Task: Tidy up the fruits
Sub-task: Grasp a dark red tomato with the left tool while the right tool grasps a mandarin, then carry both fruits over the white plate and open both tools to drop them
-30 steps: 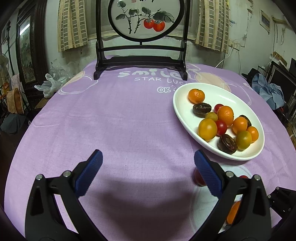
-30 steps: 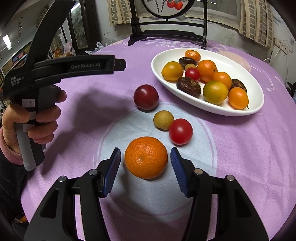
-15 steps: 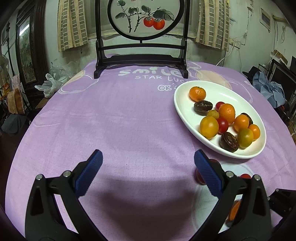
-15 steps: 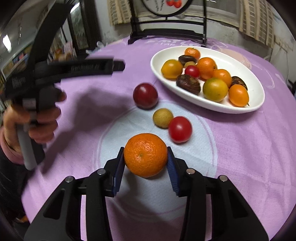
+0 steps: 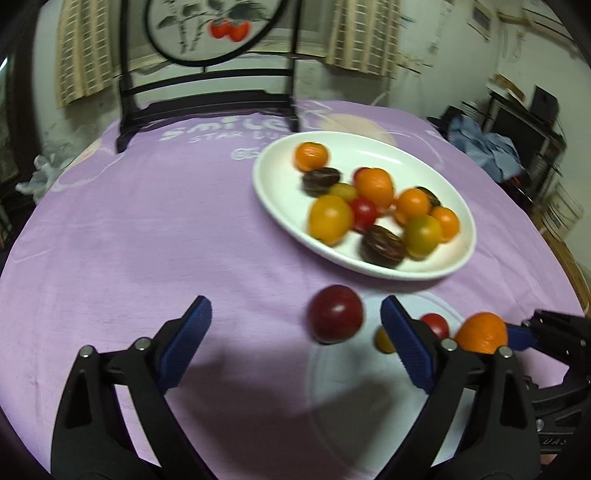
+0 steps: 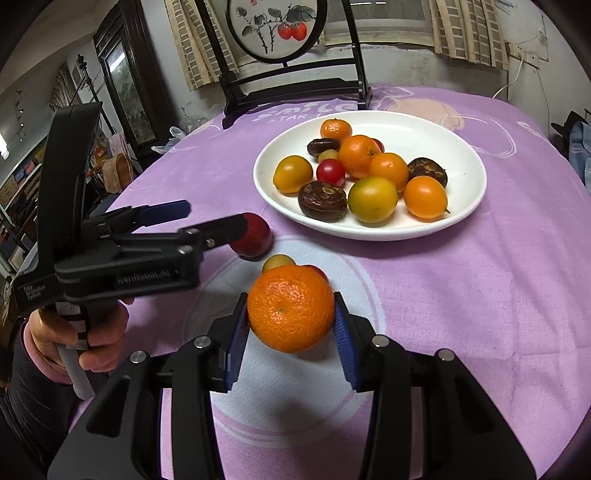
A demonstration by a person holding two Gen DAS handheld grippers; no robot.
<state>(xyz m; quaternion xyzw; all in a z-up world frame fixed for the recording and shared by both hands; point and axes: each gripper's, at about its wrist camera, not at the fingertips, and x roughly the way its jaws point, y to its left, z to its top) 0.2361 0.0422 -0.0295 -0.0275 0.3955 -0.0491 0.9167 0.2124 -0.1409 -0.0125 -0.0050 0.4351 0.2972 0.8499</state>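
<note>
My right gripper (image 6: 291,328) is shut on a large orange (image 6: 290,308) and holds it just above the purple cloth; the orange also shows in the left wrist view (image 5: 480,332). My left gripper (image 5: 295,339) is open and empty, with a dark red plum (image 5: 335,313) between its fingers; in the right wrist view (image 6: 207,218) it reaches toward that plum (image 6: 255,240). A small yellow fruit (image 6: 277,262) and a red cherry tomato (image 5: 435,325) lie close by. A white oval plate (image 6: 465,218) holds several fruits.
A black-framed painted screen (image 6: 273,29) stands at the table's far edge. The round table is covered by a purple cloth (image 5: 147,229). Furniture and clutter surround the table on both sides.
My right gripper closed on the orange and lifted it off the cloth. My left gripper moved right and forward, bringing the red plum between its open fingers.
</note>
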